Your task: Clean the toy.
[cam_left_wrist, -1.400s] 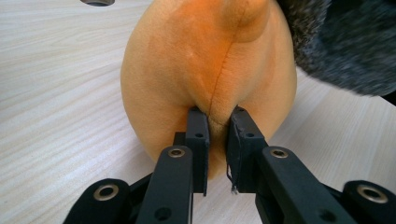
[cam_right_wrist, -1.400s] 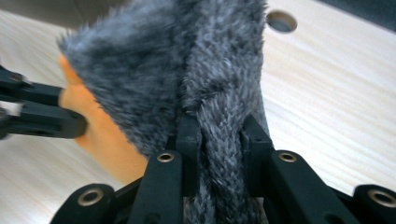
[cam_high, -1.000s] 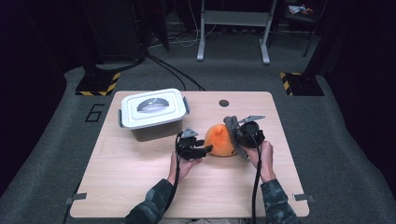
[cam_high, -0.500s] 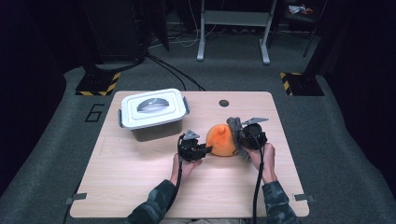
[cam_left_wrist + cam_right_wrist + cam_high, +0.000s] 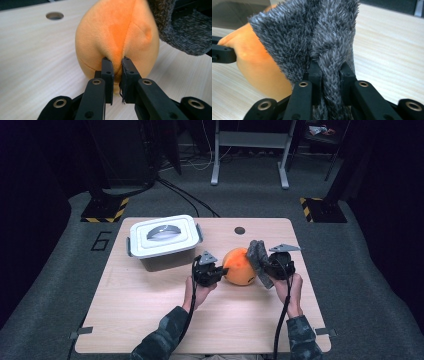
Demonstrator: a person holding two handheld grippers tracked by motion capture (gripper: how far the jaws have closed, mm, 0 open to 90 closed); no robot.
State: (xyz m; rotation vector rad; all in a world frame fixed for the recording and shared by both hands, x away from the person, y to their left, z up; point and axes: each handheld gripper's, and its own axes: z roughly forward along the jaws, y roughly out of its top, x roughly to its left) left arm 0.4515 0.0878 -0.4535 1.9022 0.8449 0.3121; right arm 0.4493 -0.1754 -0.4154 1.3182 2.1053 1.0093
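Left gripper (image 5: 116,62) has just closed, pinching a fold of the orange plush (image 5: 239,266) (table centre); right gripper (image 5: 329,67) at its 3 o'clock, clamped on grey fuzzy cloth (image 5: 317,32).

Table (image 5: 150,320): bare from 6 to 9 o'clock of the orange plush toy (image 5: 239,266).
White lidded box (image 5: 162,240): obstacle at 10 o'clock, near.
Grey fuzzy cloth (image 5: 257,260): against the toy's 3 o'clock side.
Round hole (image 5: 240,230): at 12 o'clock.

light: table lit from above, surroundings dark | shadows: soft | blur: high view soft, close-ups sharp
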